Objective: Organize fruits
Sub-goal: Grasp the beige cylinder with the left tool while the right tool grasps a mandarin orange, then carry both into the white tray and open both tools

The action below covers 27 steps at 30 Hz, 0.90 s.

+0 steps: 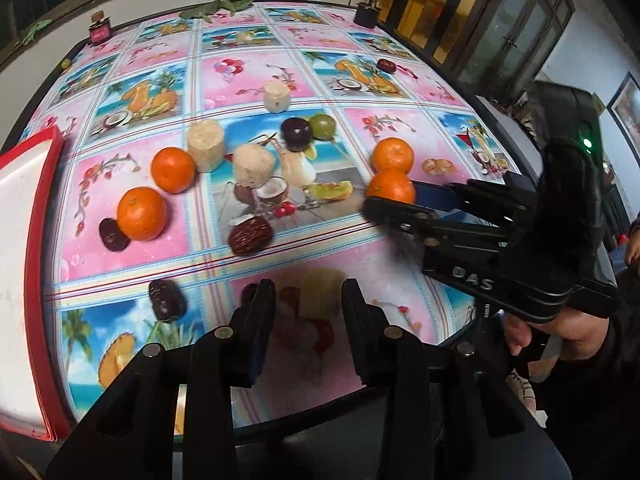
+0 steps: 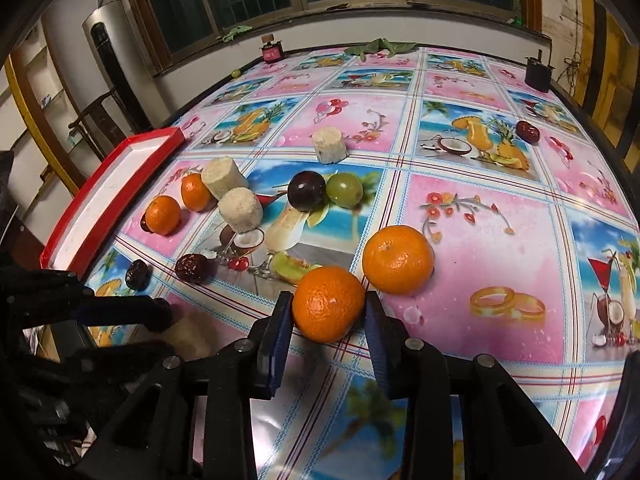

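Note:
An orange (image 2: 328, 308) sits on the patterned tablecloth with my right gripper (image 2: 328, 300) shut on it, blue pads touching both its sides. The left wrist view shows the same orange (image 1: 390, 188) in the right gripper (image 1: 390, 198). A second orange (image 2: 398, 260) lies just behind it. My left gripper (image 1: 308, 292) is shut on a pale cylinder piece (image 2: 188, 332), which is only a blur in its own view. Two more oranges (image 2: 162, 215), pale cylinders (image 2: 241, 210), a dark plum (image 2: 306, 191), a green fruit (image 2: 344, 189) and dried dates (image 2: 191, 268) lie scattered further back.
A red-rimmed white tray (image 2: 116, 196) stands at the table's left edge. Another date (image 2: 527, 132) lies far right. A small red jar (image 2: 272, 53), a black pot (image 2: 538, 74) and green leaves (image 2: 376, 46) stand at the far edge. A person's hand (image 1: 560, 332) holds the right gripper.

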Motion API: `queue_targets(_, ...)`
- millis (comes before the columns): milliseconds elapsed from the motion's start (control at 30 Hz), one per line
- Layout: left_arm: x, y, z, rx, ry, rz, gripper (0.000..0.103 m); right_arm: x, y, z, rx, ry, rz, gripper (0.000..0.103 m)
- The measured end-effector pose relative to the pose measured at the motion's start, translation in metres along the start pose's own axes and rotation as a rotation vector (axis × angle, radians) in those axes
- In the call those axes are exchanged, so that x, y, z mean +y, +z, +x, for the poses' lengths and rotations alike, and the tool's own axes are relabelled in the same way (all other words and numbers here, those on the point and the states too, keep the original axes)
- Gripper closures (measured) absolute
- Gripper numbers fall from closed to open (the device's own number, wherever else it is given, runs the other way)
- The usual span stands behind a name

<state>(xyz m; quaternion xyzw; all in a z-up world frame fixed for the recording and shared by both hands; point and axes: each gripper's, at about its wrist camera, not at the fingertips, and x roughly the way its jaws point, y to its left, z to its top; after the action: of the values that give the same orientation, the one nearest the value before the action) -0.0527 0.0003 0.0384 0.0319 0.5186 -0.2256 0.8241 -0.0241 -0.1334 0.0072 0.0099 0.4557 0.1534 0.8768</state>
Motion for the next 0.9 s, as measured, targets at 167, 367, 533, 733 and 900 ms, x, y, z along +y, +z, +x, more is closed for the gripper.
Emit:
queue_targets(167,-0.002,0.0,0.003,0.003,-0.021,0.008,0.071,-0.001,-0.003,-0.006,-0.002,-0.005,0.002,0.067)
queue_targets(367,-0.018,-0.001,0.012,0.03,-0.032,0.057,0.071,-0.004,-0.007,-0.012,-0.002,-0.005,0.013,0.067)
queue_targets(533,-0.02,0.0,0.025,0.056,-0.028,0.058,0.072,-0.002,-0.007,-0.011,0.002,-0.005,0.006,0.067)
queue_targets(733,-0.015,0.004,0.027,0.037,-0.012,0.034,0.079,0.001,-0.006,-0.011,0.004,-0.005,-0.005,0.067)
queue_targets(900,-0.013,0.002,0.023,0.032,-0.01,0.031,0.079,0.005,-0.004,-0.013,0.002,-0.008,-0.017,0.067)
